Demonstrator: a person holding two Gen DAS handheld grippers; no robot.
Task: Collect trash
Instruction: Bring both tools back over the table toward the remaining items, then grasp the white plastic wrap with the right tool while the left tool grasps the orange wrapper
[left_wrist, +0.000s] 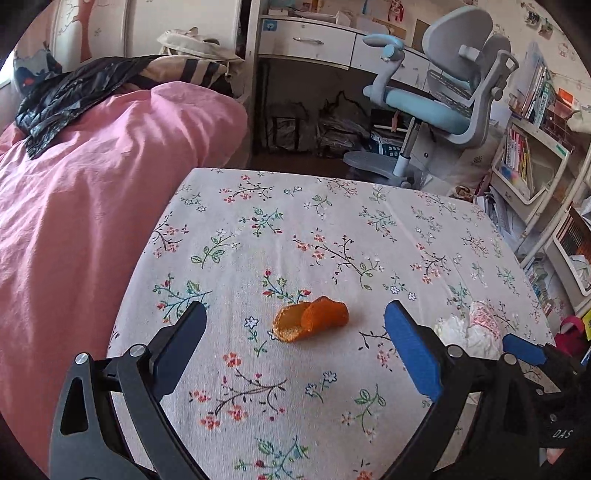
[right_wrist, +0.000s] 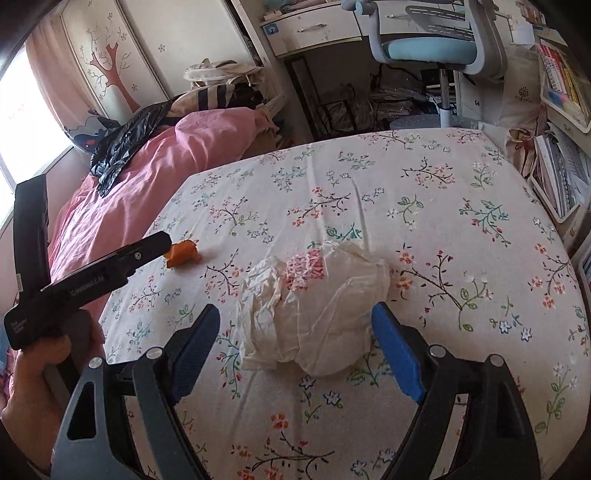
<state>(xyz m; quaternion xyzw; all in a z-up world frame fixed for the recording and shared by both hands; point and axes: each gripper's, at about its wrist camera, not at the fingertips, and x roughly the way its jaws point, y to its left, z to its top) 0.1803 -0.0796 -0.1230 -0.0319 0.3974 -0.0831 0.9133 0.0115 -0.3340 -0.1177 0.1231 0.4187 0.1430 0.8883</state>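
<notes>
An orange peel lies on the floral tablecloth, just ahead of my left gripper, whose jaws stand wide open on either side of it without touching it. In the right wrist view the peel shows at the left, partly behind the left gripper's finger. A crumpled white plastic bag with red print lies in front of my right gripper, which is open with its pads flanking the bag's near part. The same bag appears at the right of the left wrist view.
A pink quilt with a black plastic bag on it lies left of the table. A blue-grey desk chair and a white desk stand beyond. Bookshelves crowd the right side. A hand holds the left gripper.
</notes>
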